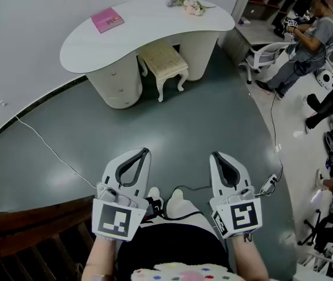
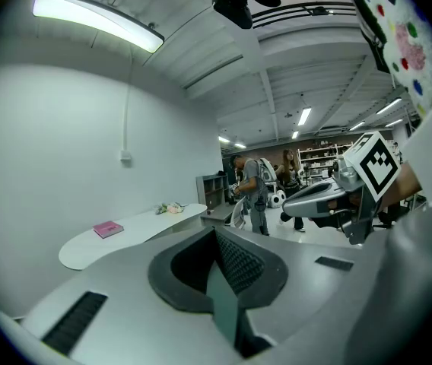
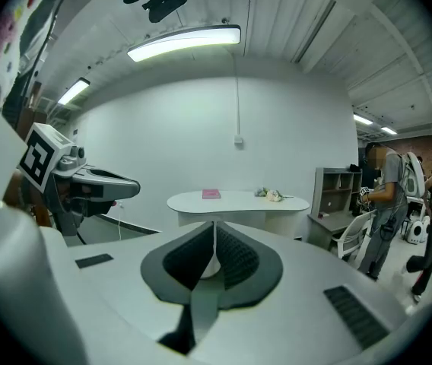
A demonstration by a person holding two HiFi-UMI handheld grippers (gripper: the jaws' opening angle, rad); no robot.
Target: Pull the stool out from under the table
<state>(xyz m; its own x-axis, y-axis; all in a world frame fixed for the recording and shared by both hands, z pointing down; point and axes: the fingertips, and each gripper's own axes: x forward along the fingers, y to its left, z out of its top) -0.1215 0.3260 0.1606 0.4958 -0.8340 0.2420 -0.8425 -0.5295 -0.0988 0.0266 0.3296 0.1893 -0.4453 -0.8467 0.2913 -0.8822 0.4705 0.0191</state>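
head view, looking steeply down: you hold the left gripper (image 1: pixel 145 152) and right gripper (image 1: pixel 214 155) side by side at your waist, both with jaws pressed together on nothing. the approach looks not yet begun. the stool (image 1: pixel 165 64) stands well apart across the grey floor (image 1: pixel 172 127), tucked partly under the white table (image 1: pixel 155 25) between its two pedestals. next you likely need to walk in, part one pair of jaws and take the seat edge or a leg. only this view shows the stool clearly. the gripper views show just the tabletop with its pink book (image 3: pixel 211 194).
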